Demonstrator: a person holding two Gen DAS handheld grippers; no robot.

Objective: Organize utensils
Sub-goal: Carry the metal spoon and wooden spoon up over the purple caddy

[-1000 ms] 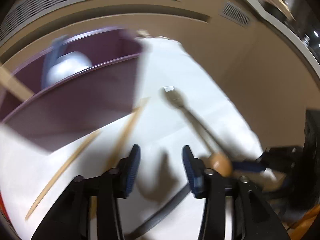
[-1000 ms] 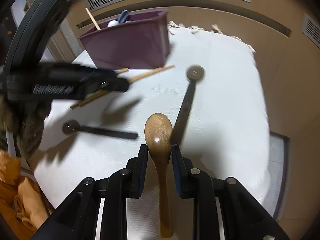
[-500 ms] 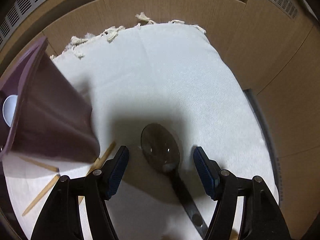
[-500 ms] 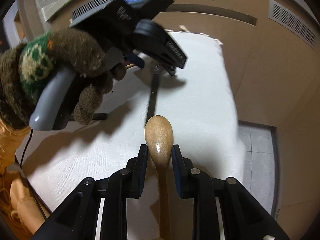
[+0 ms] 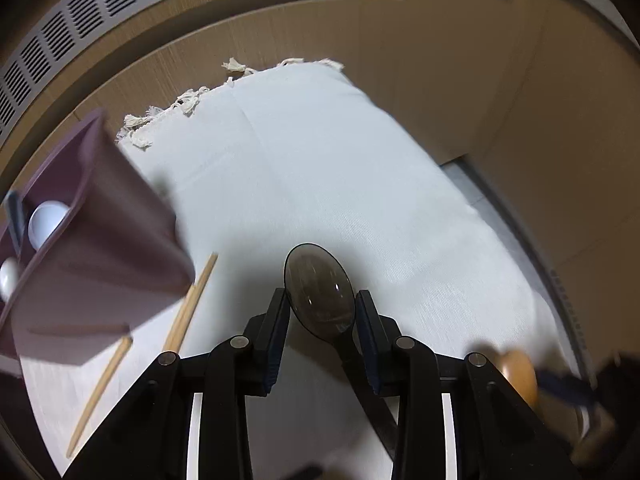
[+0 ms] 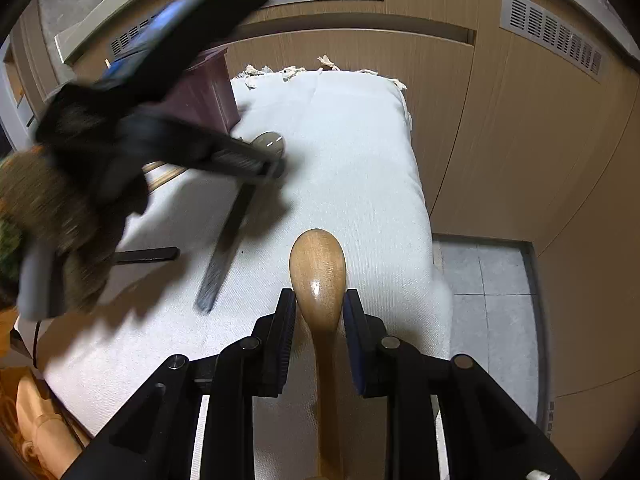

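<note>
1. The dark spoon, at lower centre on the white cloth, is being straddled by the just-narrowing left tongs; pad contact is uncertain.
2. The wooden spoon is held by the right tongs.
3. Firm closure, then carriage to the purple bin at left, is judged next.

A white fringed cloth covers the surface, its tassels along the far edge at twelve o'clock. On it, at about nine o'clock in the left wrist view, stands a purple utensil bin. Two wooden chopsticks lie beside its near corner, around seven o'clock. A dark spoon rests at centre, and a second dark handle lies at nine o'clock in the right wrist view.
</note>
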